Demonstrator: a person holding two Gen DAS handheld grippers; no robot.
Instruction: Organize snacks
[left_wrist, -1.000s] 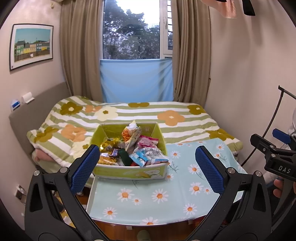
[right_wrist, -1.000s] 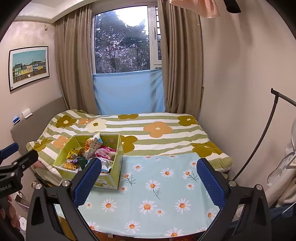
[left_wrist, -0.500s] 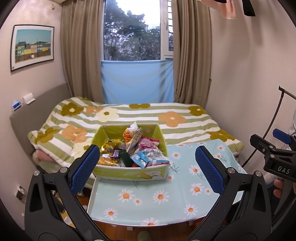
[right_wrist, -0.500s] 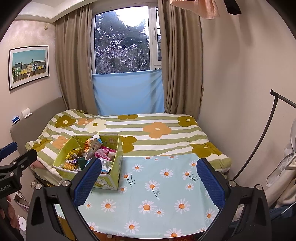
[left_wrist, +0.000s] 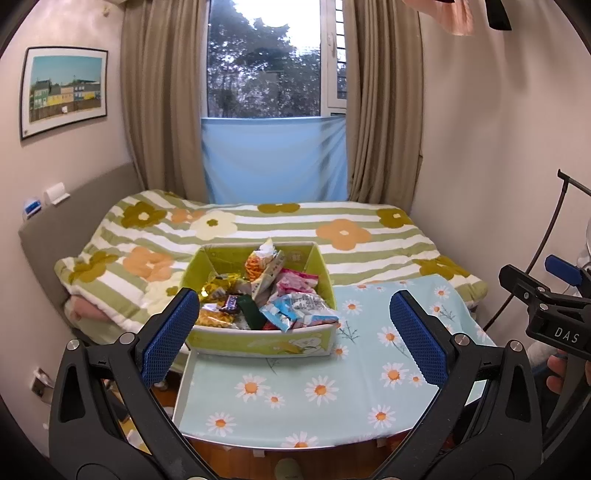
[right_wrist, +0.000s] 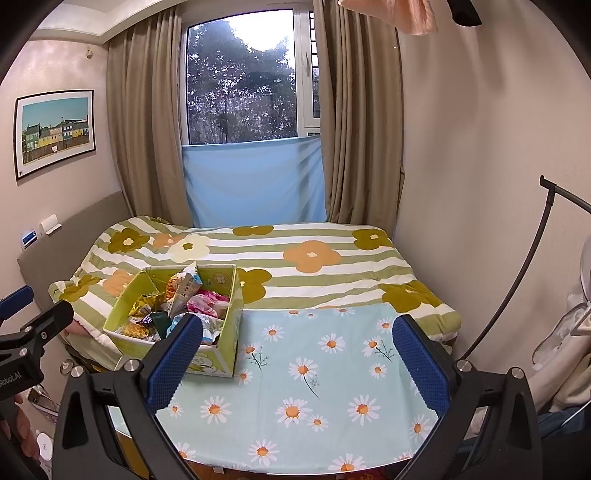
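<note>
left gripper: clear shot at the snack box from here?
Probably yes. The left gripper is open and empty, facing the snack box head-on, with nothing between them; the box's top is open, and the right gripper sits off to the side.

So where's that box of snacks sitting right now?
The green snack box sits at the far left corner of the daisy-print table, against the striped floral bed. In the right wrist view it lies left of centre.

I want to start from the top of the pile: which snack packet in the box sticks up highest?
The pale packet with the torn white top, standing near the back of the green box; the others lie lower.
</note>
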